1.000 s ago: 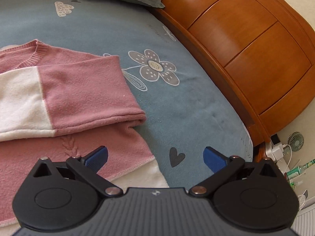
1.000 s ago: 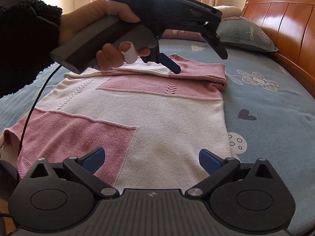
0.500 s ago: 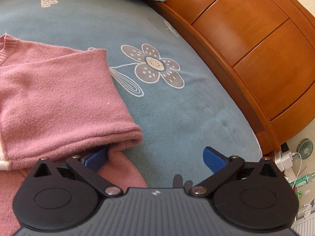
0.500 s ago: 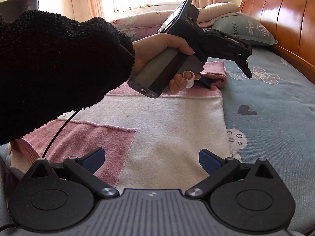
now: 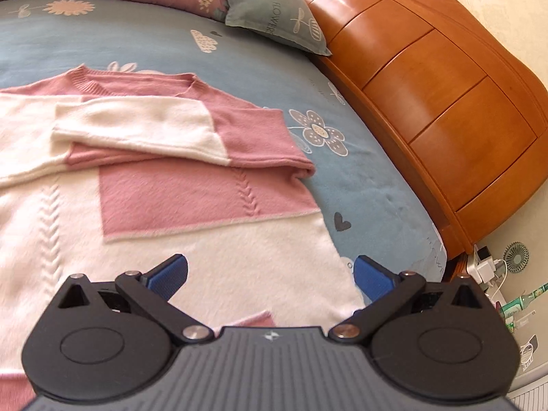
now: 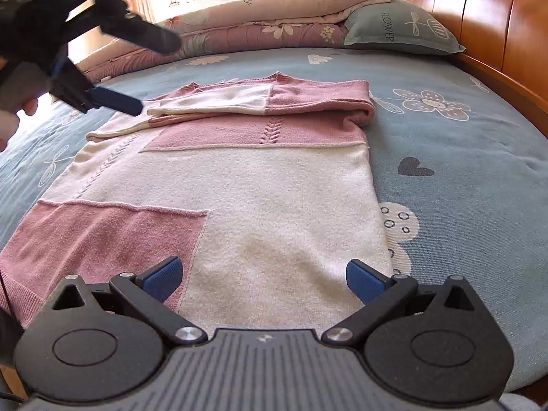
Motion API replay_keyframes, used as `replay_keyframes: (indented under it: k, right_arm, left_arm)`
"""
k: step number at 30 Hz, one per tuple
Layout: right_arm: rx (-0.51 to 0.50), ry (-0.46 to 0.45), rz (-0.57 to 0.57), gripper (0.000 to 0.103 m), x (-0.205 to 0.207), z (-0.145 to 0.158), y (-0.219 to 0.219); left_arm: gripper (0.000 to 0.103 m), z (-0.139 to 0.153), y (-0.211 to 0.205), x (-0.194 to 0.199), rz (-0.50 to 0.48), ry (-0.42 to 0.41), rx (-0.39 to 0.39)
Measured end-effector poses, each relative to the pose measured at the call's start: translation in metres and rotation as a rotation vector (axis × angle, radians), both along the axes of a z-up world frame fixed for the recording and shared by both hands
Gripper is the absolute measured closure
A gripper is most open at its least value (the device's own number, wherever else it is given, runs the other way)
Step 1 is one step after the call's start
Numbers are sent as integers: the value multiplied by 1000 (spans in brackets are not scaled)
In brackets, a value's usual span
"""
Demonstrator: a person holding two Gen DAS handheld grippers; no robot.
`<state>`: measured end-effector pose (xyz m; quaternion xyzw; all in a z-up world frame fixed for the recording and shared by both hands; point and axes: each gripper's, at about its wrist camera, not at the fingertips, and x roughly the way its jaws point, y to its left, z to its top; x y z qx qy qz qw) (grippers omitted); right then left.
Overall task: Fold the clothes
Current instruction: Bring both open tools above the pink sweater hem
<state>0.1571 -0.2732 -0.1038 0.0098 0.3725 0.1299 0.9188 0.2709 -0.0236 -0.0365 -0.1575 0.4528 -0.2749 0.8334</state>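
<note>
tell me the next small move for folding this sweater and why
Probably bring both open grippers, left and right, down onto the hem of the sweater and pinch it. Both sleeves already lie folded across the chest, so the bottom half looks ready to fold up toward the collar.

Your bed (image 6: 462, 178), blue flower-print sheet: pink-and-white sweater (image 6: 239, 178) flat mid-left; grey-green pillow (image 6: 400, 30) and rolled quilts (image 6: 274, 24) far end.

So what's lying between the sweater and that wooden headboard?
Only bare blue bedsheet printed with a flower and heart, seen in both views between the sweater and headboard.
</note>
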Motion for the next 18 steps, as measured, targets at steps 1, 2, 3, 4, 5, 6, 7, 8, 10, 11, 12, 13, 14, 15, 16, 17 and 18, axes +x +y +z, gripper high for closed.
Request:
replay_keyframes:
  k: [1,2,3,4,5,6,7,8,10,11,12,13,14,15,16,17,18]
  right_arm:
    - [-2,5,-3,0,1,-1,0]
    - [-4,10,-5,0,2,-2,1]
    - [-6,13,-7,0,3,-3,1]
    - [-9,17,-7,0,4,-4,2]
    - [-12,21,-7,0,4,-5,2]
    - [-17,25,-6,0,5,-6,3]
    - [-22,28,-5,0,5,-7,4]
    - [-27,30,-4,0,5,-7,5]
    - [-30,31,-2,0,6,-8,5]
    - [-29,31,-1,0,5,-8,5]
    - [-28,31,-1,0,5,-8,5]
    - [-27,31,-1,0,5,-8,5]
    - [-27,30,0,0,5,-8,5]
    - [-26,29,1,0,5,-8,5]
    - [-25,27,4,0,5,-7,5]
    - [-23,23,8,0,4,-7,5]
    - [-18,19,13,0,4,-6,5]
  left_arm:
    - [1,-8,8,-11,23,9,5]
    - [1,-17,15,-22,46,17,11]
    - [1,-26,22,-32,57,33,3]
    - [1,-34,27,-41,73,47,-5]
    - [1,-42,32,-50,90,61,-12]
    - [1,-48,36,-58,104,69,-17]
    - [1,-57,39,-67,119,77,-13]
    - [1,-62,42,-77,134,82,-13]
    - [1,-67,46,-96,150,52,-46]
    - [1,-66,47,-102,152,53,-47]
    - [1,-66,47,-107,152,56,-47]
    - [1,-64,45,-109,147,55,-32]
    - [1,-62,42,-111,142,55,-15]
    - [1,-60,38,-111,134,45,1]
    - [1,-58,35,-109,125,34,5]
    - [1,-57,32,-108,115,23,8]
    - [1,-56,28,-106,108,6,10]
